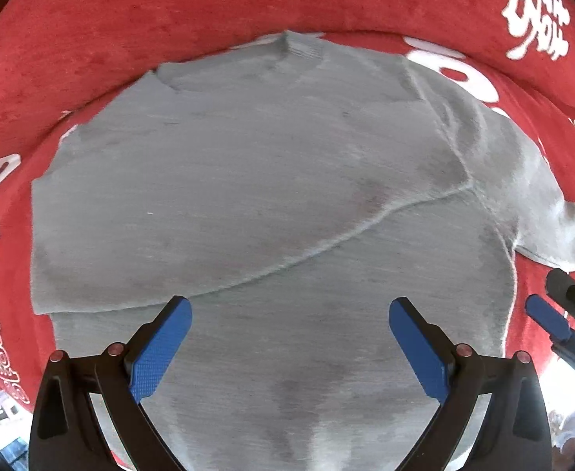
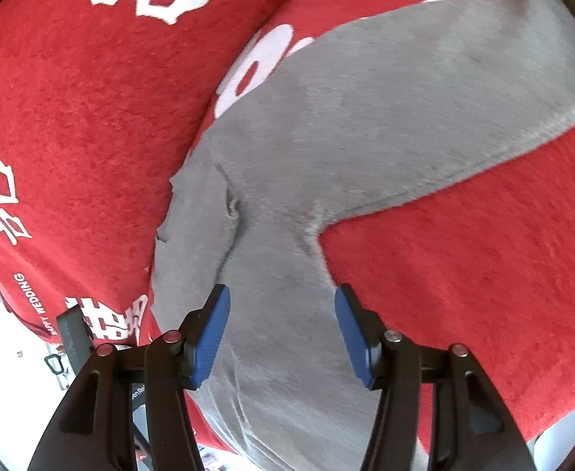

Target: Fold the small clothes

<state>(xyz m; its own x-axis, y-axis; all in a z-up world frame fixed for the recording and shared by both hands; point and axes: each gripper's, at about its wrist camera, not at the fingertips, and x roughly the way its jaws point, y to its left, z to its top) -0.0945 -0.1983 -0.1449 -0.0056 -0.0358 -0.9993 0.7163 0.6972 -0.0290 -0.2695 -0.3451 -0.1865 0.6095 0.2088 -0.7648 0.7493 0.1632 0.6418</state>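
Observation:
A small grey knit sweater [image 1: 272, 180] lies flat on a red cloth [image 1: 130, 19]. Its left sleeve is folded across the body, leaving a diagonal edge; its right sleeve [image 2: 424, 90] stretches out sideways. My left gripper [image 1: 289, 308] is open above the lower body of the sweater, holding nothing. My right gripper [image 2: 281, 298] is open above the sweater's side near the armpit of the outstretched sleeve, holding nothing. The right gripper also shows at the right edge of the left wrist view [image 1: 550, 314].
The red cloth [image 2: 71, 98] carries white printed characters and covers a padded surface with a raised back. Its front edge falls away at the lower left of the right wrist view, where a pale floor [image 2: 5, 353] shows.

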